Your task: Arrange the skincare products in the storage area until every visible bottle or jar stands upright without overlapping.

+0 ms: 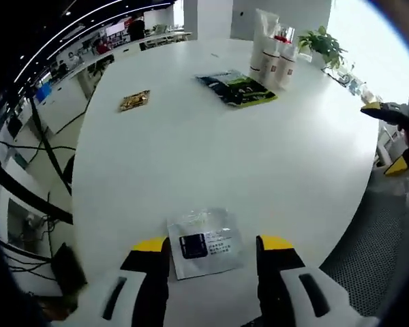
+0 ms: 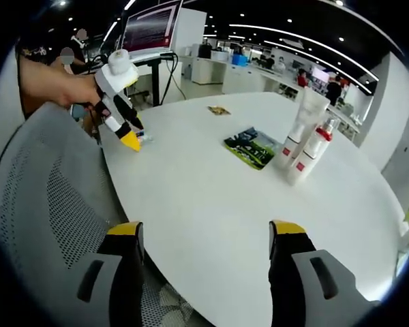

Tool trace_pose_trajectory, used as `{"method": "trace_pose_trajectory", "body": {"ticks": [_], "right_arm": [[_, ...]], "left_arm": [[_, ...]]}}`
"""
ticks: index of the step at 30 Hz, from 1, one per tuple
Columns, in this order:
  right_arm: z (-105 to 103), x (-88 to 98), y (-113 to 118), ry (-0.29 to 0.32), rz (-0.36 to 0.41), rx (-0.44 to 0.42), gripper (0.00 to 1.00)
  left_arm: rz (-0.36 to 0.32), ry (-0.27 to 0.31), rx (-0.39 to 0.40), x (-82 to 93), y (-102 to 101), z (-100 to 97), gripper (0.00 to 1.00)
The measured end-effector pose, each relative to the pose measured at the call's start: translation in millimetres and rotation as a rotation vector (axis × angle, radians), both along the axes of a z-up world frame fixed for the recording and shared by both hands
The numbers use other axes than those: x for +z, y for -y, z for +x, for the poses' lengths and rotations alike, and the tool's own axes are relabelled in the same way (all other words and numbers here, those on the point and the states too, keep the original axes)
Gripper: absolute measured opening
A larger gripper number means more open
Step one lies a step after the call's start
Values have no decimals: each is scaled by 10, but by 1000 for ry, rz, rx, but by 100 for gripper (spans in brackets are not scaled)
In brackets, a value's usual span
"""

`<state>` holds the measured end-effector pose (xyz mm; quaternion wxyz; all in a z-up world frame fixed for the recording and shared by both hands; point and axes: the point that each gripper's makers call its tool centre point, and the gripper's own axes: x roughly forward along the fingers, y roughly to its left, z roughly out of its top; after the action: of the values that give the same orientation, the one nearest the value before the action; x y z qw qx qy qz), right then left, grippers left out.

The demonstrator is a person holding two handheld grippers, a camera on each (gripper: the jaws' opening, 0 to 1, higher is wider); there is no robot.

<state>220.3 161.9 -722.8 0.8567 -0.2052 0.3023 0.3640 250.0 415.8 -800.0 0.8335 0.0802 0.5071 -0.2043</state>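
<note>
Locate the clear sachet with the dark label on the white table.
In the left gripper view, the clear sachet lies flat at the table's near edge, between the left gripper's open fingers, far from the upright bottles.

The table (image 1: 259, 163) is showing plain white; the bottles (image 2: 307, 146) are wearing white with red labels, the packet (image 1: 237, 88) green-black, the sachet (image 1: 203, 243) clear with a dark label.

White round table (image 1: 211, 157) – green packet (image 1: 237, 88), gold wrapper (image 1: 133, 101) on it; mesh chair (image 2: 48, 197) beside.
</note>
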Motion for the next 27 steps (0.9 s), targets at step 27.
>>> {"method": "trace_pose_trajectory", "body": {"ticks": [27], "right_arm": [[19, -50, 53, 3, -41, -10, 69]], "left_arm": [[-70, 55, 19, 179, -8, 33, 42]]}}
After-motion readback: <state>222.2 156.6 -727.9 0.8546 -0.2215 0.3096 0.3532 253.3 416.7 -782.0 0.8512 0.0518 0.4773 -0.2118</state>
